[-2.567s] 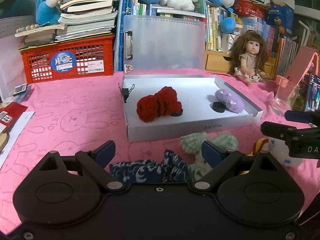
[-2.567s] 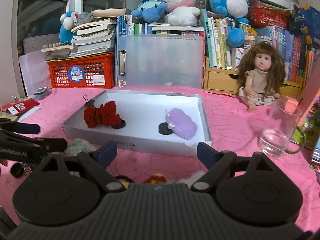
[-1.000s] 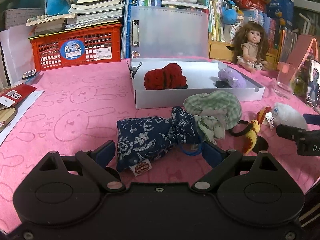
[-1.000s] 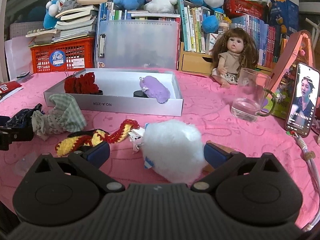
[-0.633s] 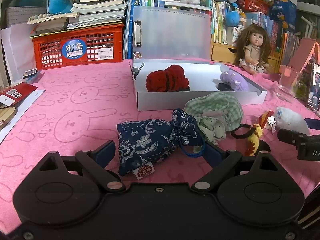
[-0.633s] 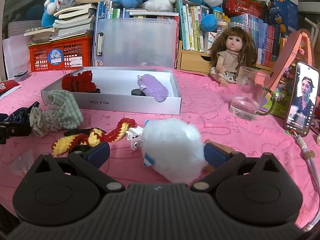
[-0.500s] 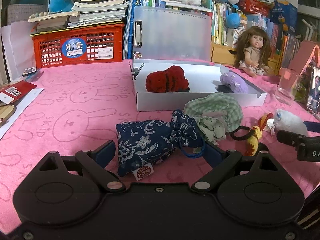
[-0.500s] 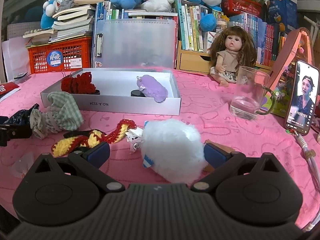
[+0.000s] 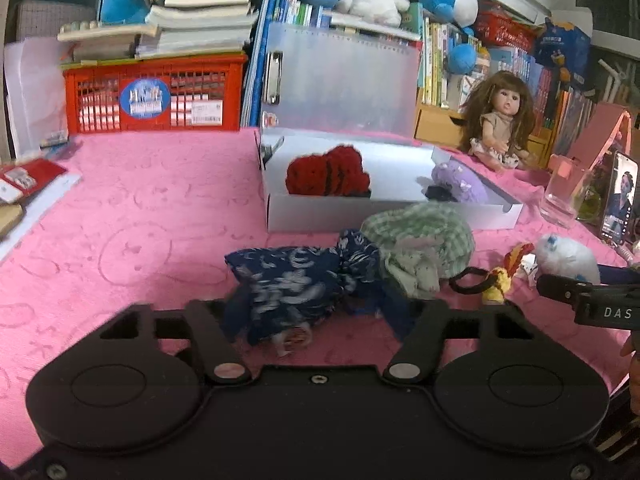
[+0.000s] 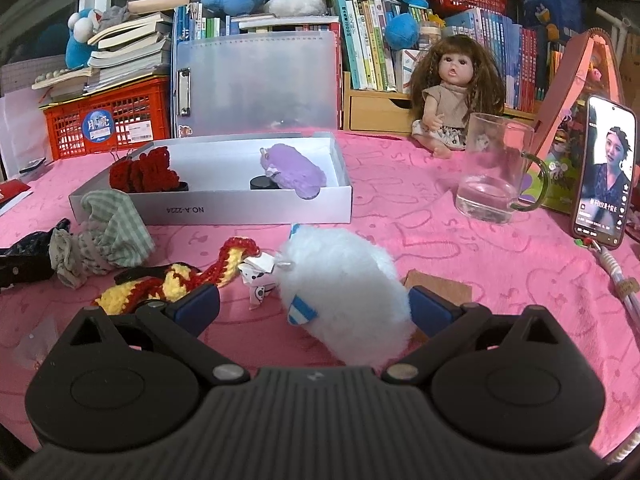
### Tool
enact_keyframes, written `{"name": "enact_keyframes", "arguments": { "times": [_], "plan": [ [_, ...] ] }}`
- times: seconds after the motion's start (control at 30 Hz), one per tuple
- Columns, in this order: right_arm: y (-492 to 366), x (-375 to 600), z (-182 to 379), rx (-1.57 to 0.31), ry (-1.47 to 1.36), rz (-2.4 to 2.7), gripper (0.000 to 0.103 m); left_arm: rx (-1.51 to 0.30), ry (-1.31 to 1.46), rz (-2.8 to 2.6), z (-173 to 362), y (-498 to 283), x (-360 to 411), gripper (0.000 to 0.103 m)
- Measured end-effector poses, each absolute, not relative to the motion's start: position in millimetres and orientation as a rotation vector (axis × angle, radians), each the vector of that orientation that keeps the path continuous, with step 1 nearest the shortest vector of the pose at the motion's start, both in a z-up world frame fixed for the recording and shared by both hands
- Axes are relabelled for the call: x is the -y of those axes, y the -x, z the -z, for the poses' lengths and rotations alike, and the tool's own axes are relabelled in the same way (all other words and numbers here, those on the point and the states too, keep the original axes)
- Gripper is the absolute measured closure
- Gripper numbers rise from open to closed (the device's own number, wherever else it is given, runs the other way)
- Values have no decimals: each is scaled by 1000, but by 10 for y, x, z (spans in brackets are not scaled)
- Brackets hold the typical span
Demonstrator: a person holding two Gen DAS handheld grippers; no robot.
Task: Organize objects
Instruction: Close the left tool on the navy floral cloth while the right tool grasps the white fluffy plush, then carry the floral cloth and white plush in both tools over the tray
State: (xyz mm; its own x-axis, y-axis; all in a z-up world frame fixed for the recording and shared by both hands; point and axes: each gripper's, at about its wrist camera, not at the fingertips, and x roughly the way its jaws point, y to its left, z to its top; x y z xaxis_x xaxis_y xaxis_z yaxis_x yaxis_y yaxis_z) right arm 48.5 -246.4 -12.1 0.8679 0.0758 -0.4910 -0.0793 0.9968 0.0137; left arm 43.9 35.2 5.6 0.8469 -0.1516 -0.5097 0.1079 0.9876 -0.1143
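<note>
My left gripper (image 9: 316, 316) has its fingers closed against the two sides of a navy floral pouch (image 9: 296, 280) on the pink cloth. A green checked pouch (image 9: 420, 240) lies just right of it. A white box (image 9: 396, 216) behind holds a red knitted piece (image 9: 326, 176) and a purple fuzzy piece (image 9: 460, 186). My right gripper (image 10: 314, 306) is open around a white fluffy toy (image 10: 344, 280), not touching it. A red-and-yellow knitted cord (image 10: 176, 276) lies left of the toy.
A glass mug (image 10: 496, 172), a phone (image 10: 602, 172) and a doll (image 10: 452, 92) stand at the right. A red crate (image 9: 156, 96), books and a clear folder (image 9: 340, 84) line the back. Red packets (image 9: 24, 178) lie at far left.
My left gripper's fingers have closed in onto the navy pouch, which was lying loose between them before. The right gripper has stayed open around the white toy.
</note>
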Motion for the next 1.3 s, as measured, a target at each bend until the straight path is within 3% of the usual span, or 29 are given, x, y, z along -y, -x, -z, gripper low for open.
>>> {"name": "enact_keyframes", "arguments": {
  "times": [0.1,0.4,0.5,0.57,0.7,0.97,1.23,1.3],
  "plan": [
    [-445,2467,94,-497,-2,-82,15,-520,58,135,-113,-400,-320,61],
    [-363,2509,-31,-444,-18,-61,56,-478,84,131,-224,-342,-330,65],
    [-354,2486,-44,-435,-6,-60,62,-465,92,127,-263,-333,-344,65],
    [-346,2459,-43,-429,10,-61,62,-462,94,125,-276,-342,-352,65],
    [-371,2421,-7,-436,40,-55,34,-470,97,118,-268,-350,-360,65],
    [-421,2404,106,-459,73,-37,22,-486,112,103,-231,-375,-396,65],
    [-490,2526,200,-503,13,-35,20,-496,113,96,-199,-397,-398,65],
    [-485,2559,220,-516,-19,-51,37,-493,109,97,-195,-396,-393,65]
  ]
}}
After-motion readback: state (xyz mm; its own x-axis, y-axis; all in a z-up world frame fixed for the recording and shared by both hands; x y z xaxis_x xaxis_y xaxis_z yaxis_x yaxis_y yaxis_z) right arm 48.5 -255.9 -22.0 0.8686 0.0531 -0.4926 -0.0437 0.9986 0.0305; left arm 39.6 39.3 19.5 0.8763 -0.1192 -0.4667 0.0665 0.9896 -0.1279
